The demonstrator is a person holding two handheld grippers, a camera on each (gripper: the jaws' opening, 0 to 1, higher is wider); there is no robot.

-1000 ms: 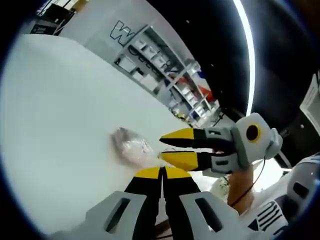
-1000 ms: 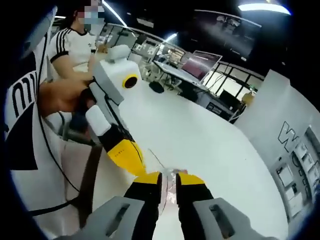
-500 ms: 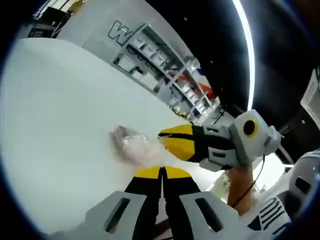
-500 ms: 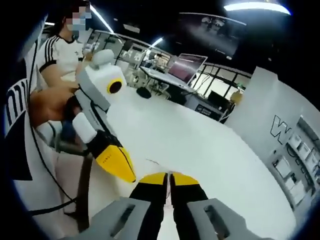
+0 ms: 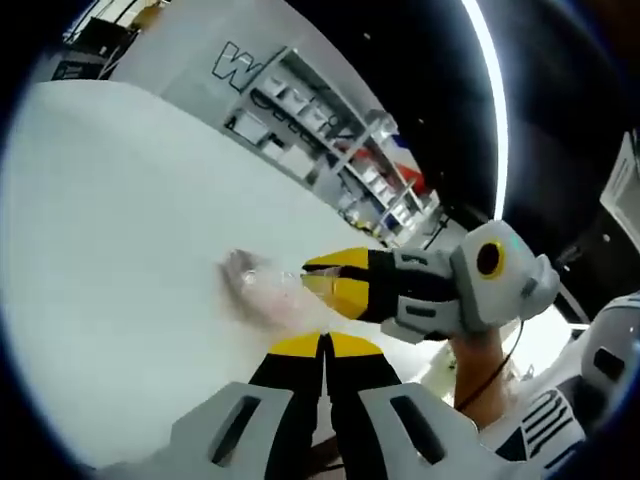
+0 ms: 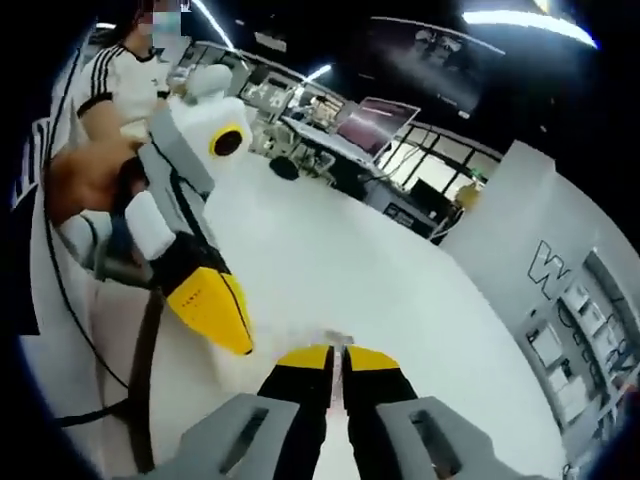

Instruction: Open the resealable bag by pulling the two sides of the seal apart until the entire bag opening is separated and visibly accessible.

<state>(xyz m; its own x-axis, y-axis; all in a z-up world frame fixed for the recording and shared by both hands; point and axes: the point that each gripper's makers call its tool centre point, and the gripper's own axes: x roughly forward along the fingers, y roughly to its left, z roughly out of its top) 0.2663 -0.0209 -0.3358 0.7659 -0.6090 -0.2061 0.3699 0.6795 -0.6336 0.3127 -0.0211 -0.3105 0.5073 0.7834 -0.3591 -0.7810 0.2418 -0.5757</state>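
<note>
— Where's the crumpled clear plastic resealable bag (image 5: 262, 292)?

— Centre of the left gripper view, on the white table (image 5: 110, 230). Both the left tool (image 5: 322, 346) and right tool (image 5: 320, 277) look clenched, probably pinching its edge.

— Around it?

— Grey shelving (image 5: 320, 135) upper centre.

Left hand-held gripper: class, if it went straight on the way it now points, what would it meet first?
Most likely the clear bag, lying on the white table just beyond the left hand-held gripper. The right hand-held gripper comes in from the side at the bag; depth is unclear, so it might be brushed too.
</note>
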